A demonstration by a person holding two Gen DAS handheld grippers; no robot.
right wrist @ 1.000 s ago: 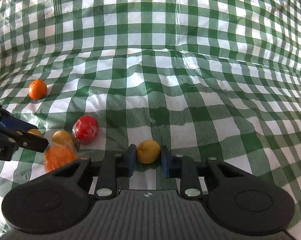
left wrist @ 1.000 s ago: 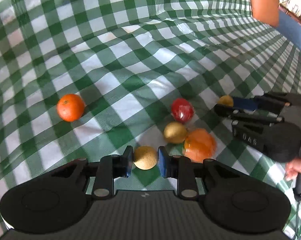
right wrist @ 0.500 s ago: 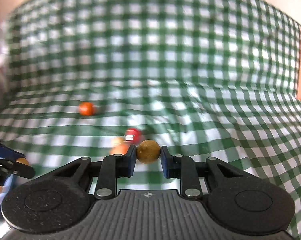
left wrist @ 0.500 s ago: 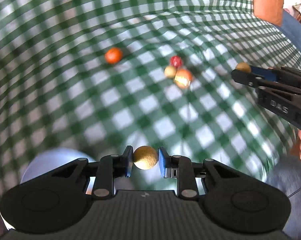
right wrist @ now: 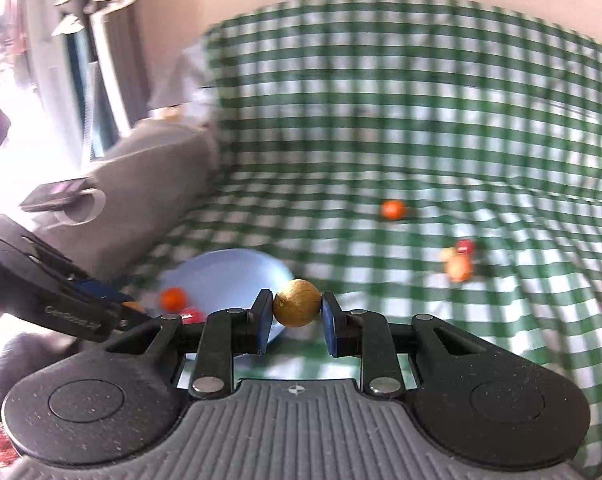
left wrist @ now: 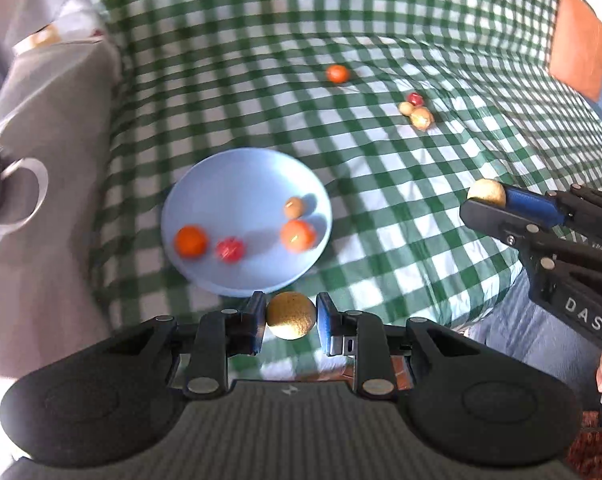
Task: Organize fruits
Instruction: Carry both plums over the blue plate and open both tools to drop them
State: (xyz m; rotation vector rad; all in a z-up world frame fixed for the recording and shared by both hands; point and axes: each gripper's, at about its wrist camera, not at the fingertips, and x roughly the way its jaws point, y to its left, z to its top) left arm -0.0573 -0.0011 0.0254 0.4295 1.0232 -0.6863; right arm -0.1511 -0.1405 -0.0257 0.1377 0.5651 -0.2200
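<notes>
Fruit looks light, round, apt to roll: my left tongs [left wrist: 291, 316] pinch a tan ball [left wrist: 291, 315] across its middle near the blue plate [left wrist: 205, 184]; my right tongs [right wrist: 295, 309] clamp another [right wrist: 297, 308].

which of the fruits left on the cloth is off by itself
The orange: it sits alone on the checked cloth, while the red fruit and two others huddle together to its right.

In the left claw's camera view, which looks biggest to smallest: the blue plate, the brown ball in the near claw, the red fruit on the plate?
1. blue plate
2. brown ball in the left claw, though nearness to the camera inflates it
3. red fruit, blurred
</notes>
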